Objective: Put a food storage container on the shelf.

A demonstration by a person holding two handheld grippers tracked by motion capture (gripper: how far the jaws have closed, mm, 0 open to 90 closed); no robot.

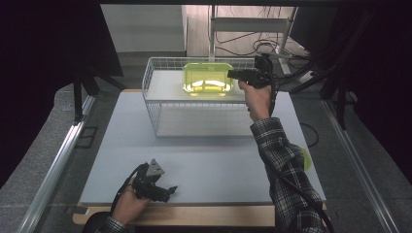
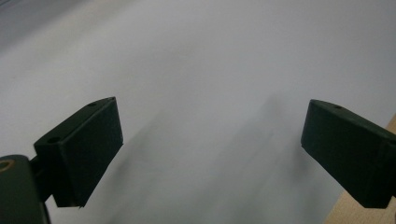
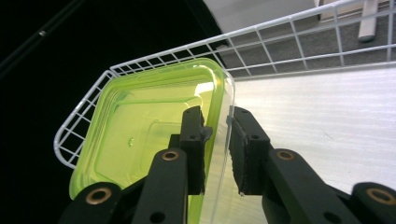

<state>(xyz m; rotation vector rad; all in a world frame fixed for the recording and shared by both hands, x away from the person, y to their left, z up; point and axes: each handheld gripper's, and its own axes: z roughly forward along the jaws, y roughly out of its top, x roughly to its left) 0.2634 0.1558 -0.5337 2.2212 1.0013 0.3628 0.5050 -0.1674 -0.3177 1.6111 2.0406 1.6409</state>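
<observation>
A translucent yellow-green plastic container point(image 1: 208, 77) point(image 3: 140, 135) sits in the far part of a white wire basket point(image 1: 151, 77) point(image 3: 280, 25). My right gripper point(image 1: 231, 74) point(image 3: 217, 126) reaches in from the right. Its jaws straddle the container's near wall at the rim, close together and shut on it. My left gripper point(image 1: 170, 191) point(image 2: 210, 149) rests low over the grey table top point(image 1: 204, 165) near the front edge. Its jaws stand wide apart with nothing between them.
The basket stands at the back centre of the table, its near half holding nothing. A yellow-green object point(image 1: 307, 159) peeks out by the right sleeve at the table's right edge. Metal rails run along both sides, and cables and a frame lie beyond the basket.
</observation>
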